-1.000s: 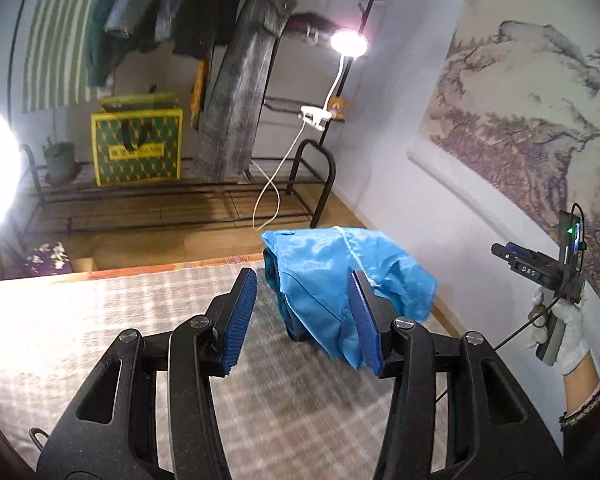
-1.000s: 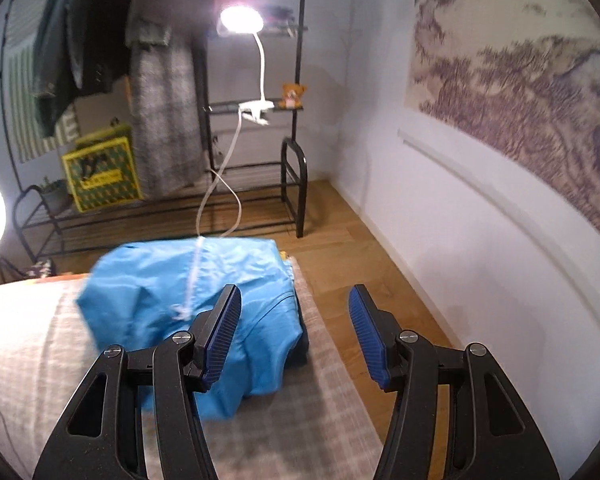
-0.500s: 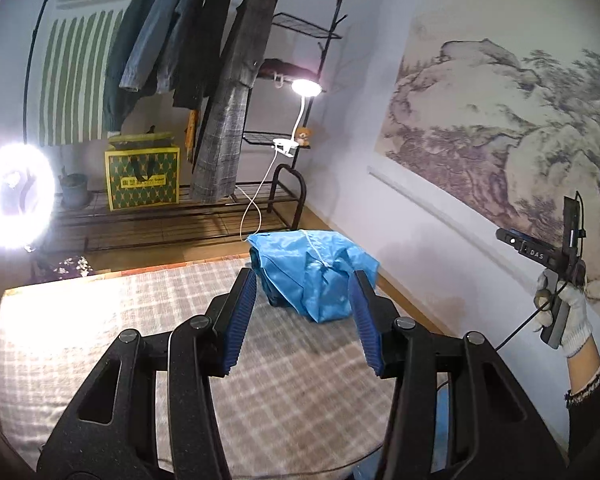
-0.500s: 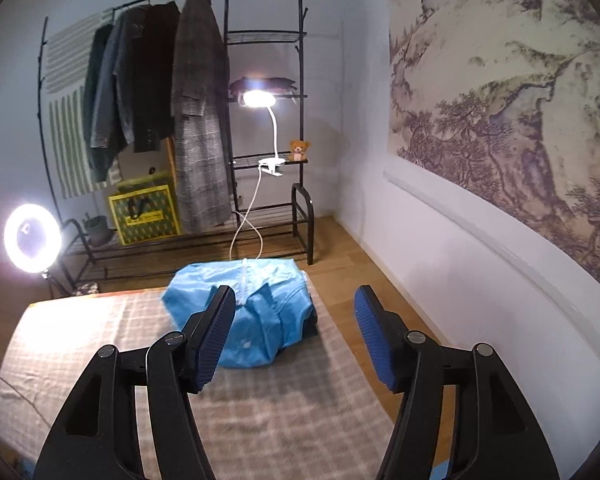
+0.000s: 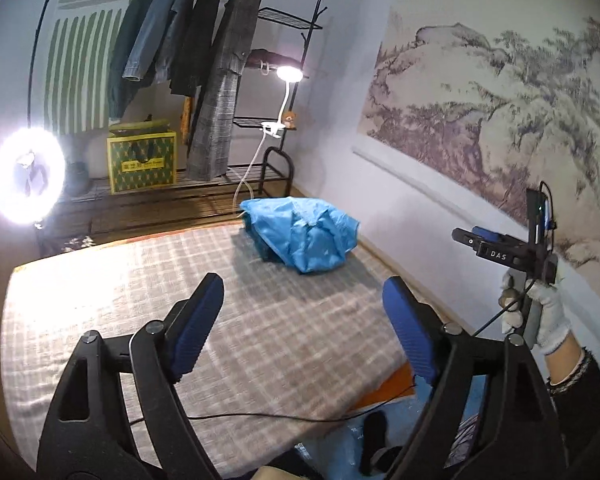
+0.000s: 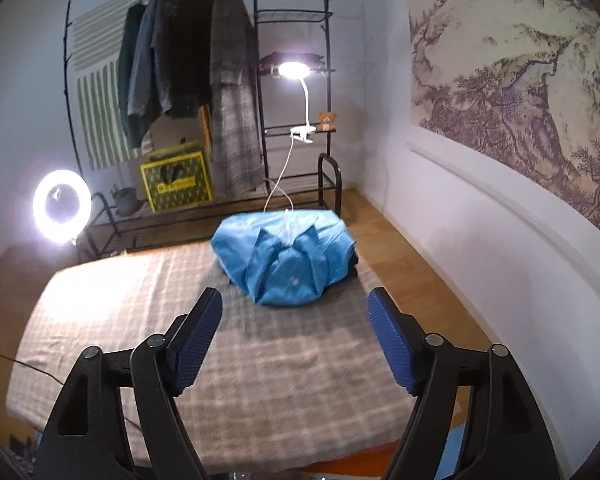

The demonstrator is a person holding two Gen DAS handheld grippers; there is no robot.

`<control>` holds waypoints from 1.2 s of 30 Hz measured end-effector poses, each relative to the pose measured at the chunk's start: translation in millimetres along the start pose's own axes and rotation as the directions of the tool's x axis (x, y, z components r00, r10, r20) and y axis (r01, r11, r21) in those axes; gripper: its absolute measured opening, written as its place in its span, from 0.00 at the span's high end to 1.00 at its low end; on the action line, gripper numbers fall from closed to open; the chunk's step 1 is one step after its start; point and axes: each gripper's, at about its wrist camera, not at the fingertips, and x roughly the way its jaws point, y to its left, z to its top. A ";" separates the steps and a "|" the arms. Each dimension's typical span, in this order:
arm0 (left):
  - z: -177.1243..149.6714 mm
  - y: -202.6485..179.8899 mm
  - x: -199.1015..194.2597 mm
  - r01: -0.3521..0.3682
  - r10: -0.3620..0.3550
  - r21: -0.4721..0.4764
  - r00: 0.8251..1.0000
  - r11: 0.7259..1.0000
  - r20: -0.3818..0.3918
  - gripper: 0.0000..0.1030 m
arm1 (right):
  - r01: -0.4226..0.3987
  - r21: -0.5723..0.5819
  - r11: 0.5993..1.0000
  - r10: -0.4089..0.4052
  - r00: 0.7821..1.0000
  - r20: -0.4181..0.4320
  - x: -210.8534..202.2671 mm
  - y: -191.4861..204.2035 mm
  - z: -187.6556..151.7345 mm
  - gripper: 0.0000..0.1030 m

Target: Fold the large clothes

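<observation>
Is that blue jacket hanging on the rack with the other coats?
No, the blue jacket lies bundled on the checked table cover, in front of the clothes rack.

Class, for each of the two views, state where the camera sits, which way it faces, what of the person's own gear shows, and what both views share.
Left wrist: on the left gripper, facing across the checked table toward the blue jacket; the gloved right hand shows at the right edge.
Right wrist: on the right gripper, facing the jacket head-on; only its own open fingers show.
Shared: jacket, table, clothes rack, ring light.
</observation>
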 end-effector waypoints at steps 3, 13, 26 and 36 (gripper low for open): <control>-18.1 3.0 4.2 -0.026 0.026 0.005 1.000 1.000 -0.001 0.10 | 0.007 -0.005 1.000 -0.007 1.000 0.001 3.0 15.8 -14.8 0.22; -70.7 16.9 35.8 -0.105 0.104 -0.017 0.994 0.994 -0.043 0.05 | 0.055 -0.007 0.998 -0.054 0.997 0.048 7.2 48.0 -44.5 0.20; -104.9 21.4 83.0 -0.240 0.245 0.063 0.966 0.969 -0.084 0.00 | 0.094 -0.019 0.995 -0.093 0.994 0.064 38.1 63.7 -72.5 0.19; -127.7 25.2 114.3 -0.288 0.297 0.074 0.942 0.955 -0.155 0.00 | 0.064 -0.012 0.998 -0.064 0.998 -0.001 62.3 66.9 -87.8 0.19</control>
